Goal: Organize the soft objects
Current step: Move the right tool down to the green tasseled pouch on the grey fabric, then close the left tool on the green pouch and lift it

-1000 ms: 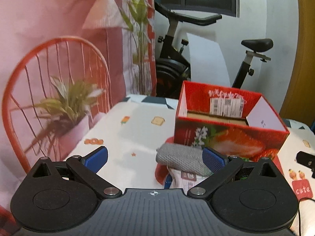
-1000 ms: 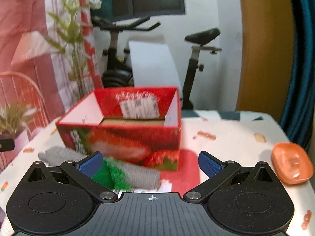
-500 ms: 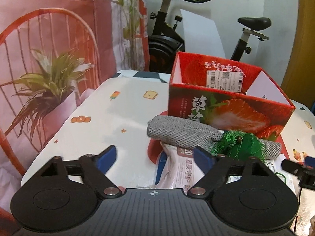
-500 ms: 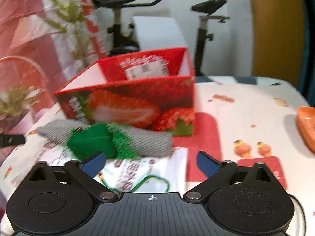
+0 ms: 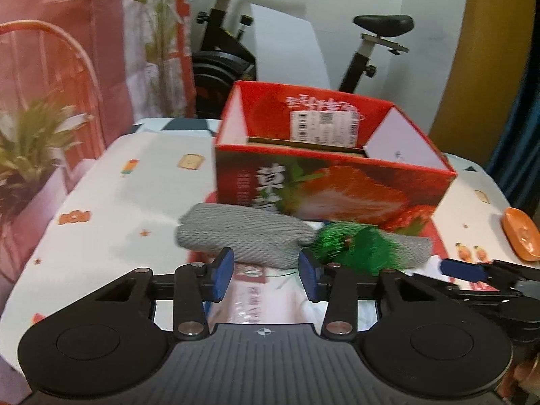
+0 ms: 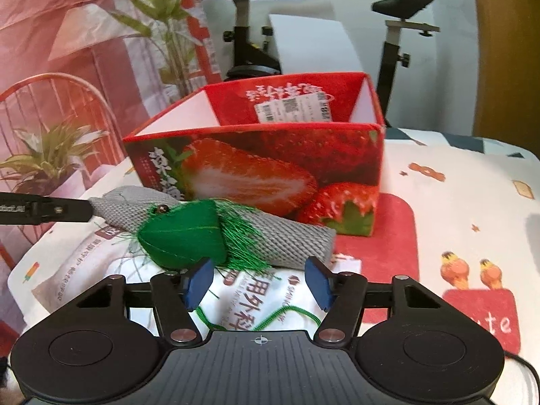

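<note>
soft items before the box

table (image 5: pixel 111 202): white cloth with small printed figures.
box (image 6: pixel 270 175): red, strawberry print, open top, upright on the table; nothing soft seen inside.
pouch (image 5: pixel 249 239): grey knit, lay flat just in front of the box, across a white packet (image 6: pixel 256 290).
tassel (image 6: pixel 189 236): green, rested on the pouch and packet; its green cord trailed over the packet.
left gripper (image 5: pixel 266 276): low over the packet, near edge of the pouch between its blue pads; jaws had just been closing, part open, pads not yet seen pressing.
right gripper (image 6: pixel 258 283): just short of the tassel and pouch; jaws had just been closing, about half open, only the packet and cord beneath the gap.
dish (image 5: pixel 519 236): orange, at the table's right edge.
</note>
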The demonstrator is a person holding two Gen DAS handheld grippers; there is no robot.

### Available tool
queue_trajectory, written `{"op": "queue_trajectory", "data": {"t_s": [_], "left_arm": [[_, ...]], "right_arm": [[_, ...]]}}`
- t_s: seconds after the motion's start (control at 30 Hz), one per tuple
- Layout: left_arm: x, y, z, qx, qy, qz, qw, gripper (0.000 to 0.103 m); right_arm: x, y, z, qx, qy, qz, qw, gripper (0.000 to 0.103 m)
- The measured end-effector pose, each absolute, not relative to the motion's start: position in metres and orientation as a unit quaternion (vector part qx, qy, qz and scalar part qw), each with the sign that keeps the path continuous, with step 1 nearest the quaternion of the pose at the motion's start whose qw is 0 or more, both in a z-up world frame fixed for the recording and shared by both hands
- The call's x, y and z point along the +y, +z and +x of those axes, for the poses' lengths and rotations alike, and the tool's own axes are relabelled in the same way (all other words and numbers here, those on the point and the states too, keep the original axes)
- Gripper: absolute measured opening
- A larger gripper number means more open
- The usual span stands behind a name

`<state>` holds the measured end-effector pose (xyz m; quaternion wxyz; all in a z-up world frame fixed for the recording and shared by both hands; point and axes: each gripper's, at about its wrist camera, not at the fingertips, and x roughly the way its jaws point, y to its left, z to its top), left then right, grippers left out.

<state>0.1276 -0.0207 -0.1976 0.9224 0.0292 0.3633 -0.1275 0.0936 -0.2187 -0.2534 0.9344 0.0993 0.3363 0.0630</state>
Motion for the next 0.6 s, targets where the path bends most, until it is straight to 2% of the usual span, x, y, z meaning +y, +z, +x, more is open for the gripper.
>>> {"op": "queue_trajectory", "data": {"t_s": [0.37, 0.53, 0.6], "left_arm": [[-0.051, -0.205, 0.15, 0.4, -0.179, 0.008, 0.899, 0.04], [-0.05, -0.211, 0.151, 0.414, -0.199, -0.012, 0.888, 0.04], [-0.047, -0.213, 0.155, 0.42, -0.206, -0.033, 0.883, 0.033]], "right_arm": [[-0.199, -0.248, 0.106, 0.349, 0.125, 0.063, 0.927, 0.058], [-0.201, -0.247, 0.112, 0.351, 0.131, 0.067, 0.925, 0.053], [-0.201, -0.248, 0.116, 0.354, 0.138, 0.069, 0.922, 0.053]]}}
